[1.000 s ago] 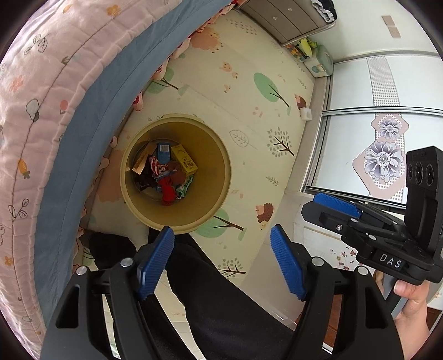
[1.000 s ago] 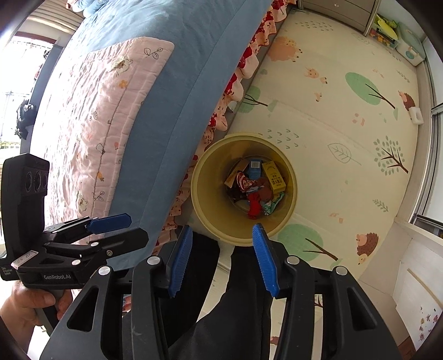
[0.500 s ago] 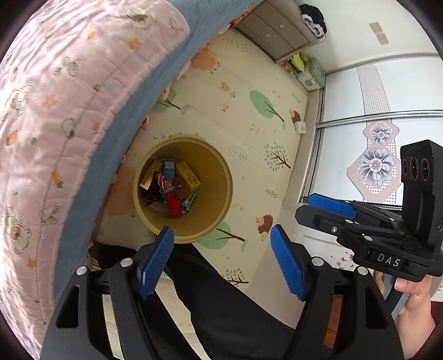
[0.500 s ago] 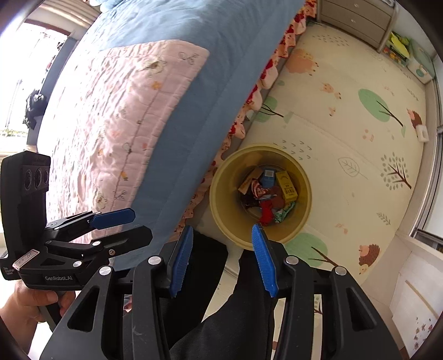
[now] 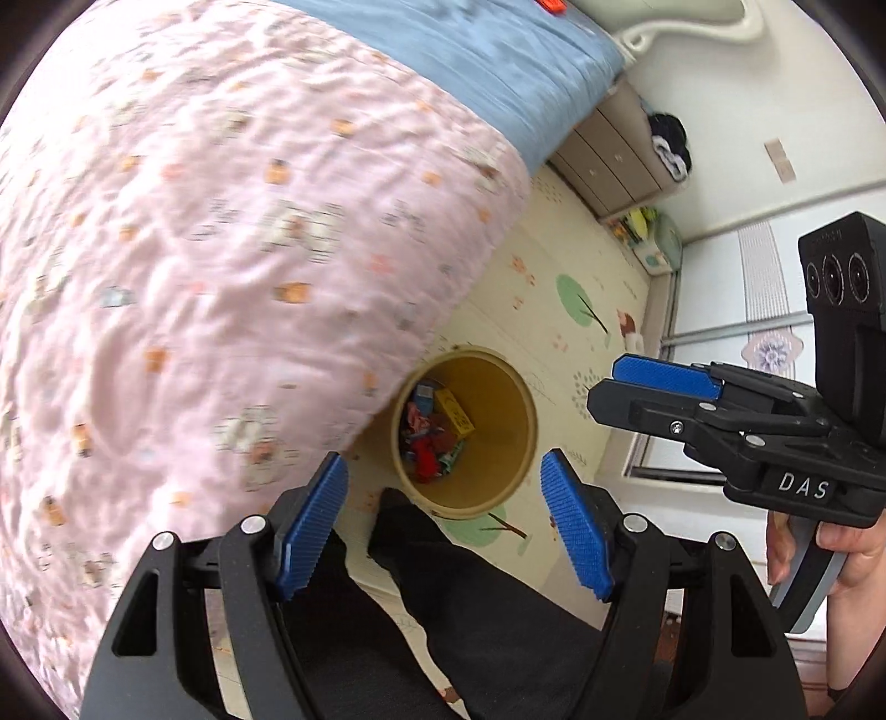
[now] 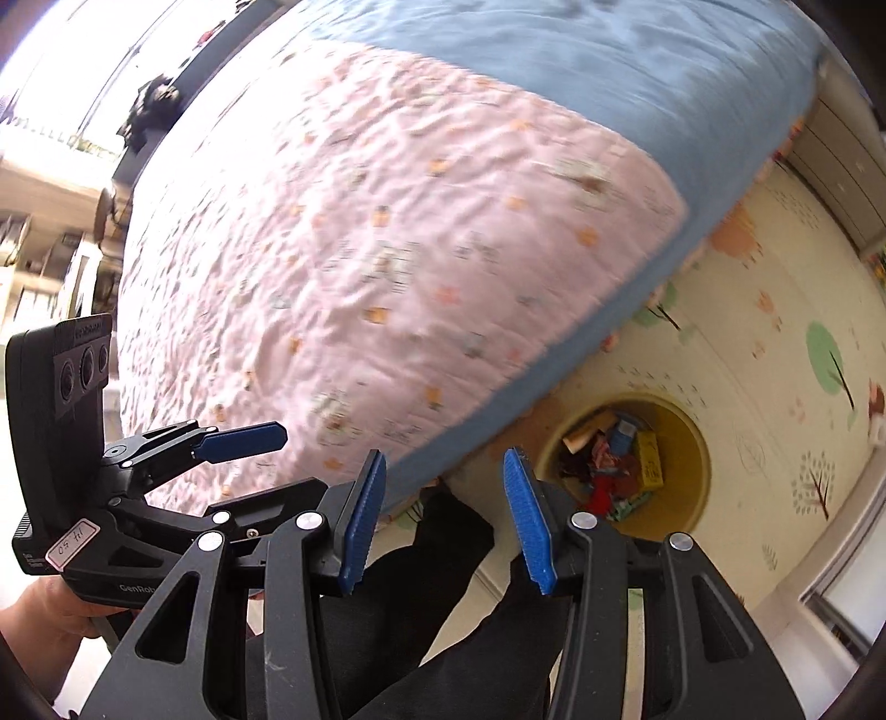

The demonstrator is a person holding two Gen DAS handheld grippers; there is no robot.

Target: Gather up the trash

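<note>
Yellow bin [image 5: 468, 432] on floor beside bed [image 5: 221, 221], wrappers and cartons piled inside. Left wrist view: my left tongs [image 5: 443, 520] spread wide, nothing between pads; one red scrap [image 5: 552, 5] on blue sheet at top edge, likely next pickup.

Right wrist view: my right tongs [image 6: 446, 512] part open, empty, over bed edge; bin [image 6: 628, 462] off right. Judged step: between drops, hunting next piece; next move calls for reach across bed.

A home bedroom, likely a child's: a bed with a pink cartoon-print quilt [image 5: 221, 249] over a blue sheet [image 6: 609, 83], a play mat [image 5: 581, 310] printed with trees and animals, a drawer chest [image 5: 609, 160], and sliding doors [image 5: 747, 288].
</note>
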